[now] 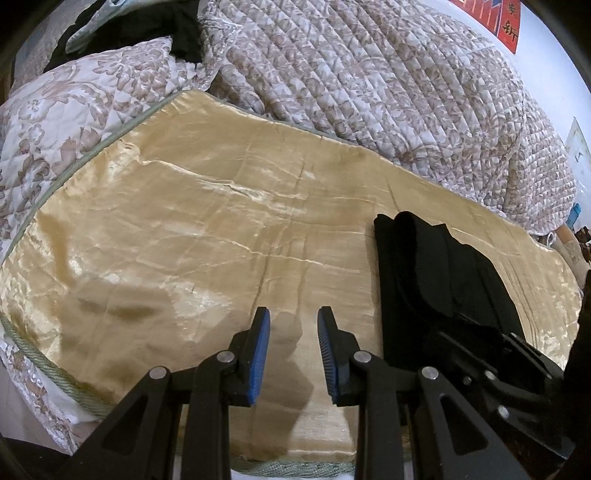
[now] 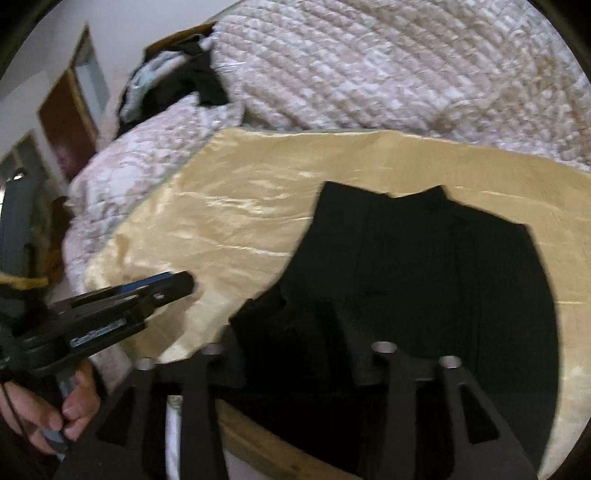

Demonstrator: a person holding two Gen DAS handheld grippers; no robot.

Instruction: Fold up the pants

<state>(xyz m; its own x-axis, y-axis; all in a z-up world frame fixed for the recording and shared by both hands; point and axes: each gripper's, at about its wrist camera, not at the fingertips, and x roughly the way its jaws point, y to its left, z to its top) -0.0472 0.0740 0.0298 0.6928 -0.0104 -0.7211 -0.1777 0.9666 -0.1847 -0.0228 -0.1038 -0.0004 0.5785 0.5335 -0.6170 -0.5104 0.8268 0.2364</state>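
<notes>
In the right wrist view, the right gripper's (image 2: pixel 295 332) fingertips are being lost against the black pants (image 2: pixel 424 280); whether its jaws are spread, closed or gripping cloth cannot be told, and the whole picture is being blurred by motion. The pants' near edge is being hidden behind the gripper's linkage at the lower centre.

In the left wrist view, the left gripper (image 1: pixel 293 314) is being held with its jaws parted by a moderate gap, nothing between its two blue pads (image 1: pixel 260 354), above a golden satin cloth (image 1: pixel 184 229). One folded pair of pants (image 1: pixel 436 273) is being seen at the right of that frame, lying on the cloth, its lower end covered by black gripper parts.

One hand (image 2: pixel 48 402) is being cut off at the lower left of the right view, gripping the left gripper's handle. A quilted bedspread (image 1: pixel 369 81) is filling the upper frame, and one dark garment (image 1: pixel 184 33) at the upper left is being only partly shown.
</notes>
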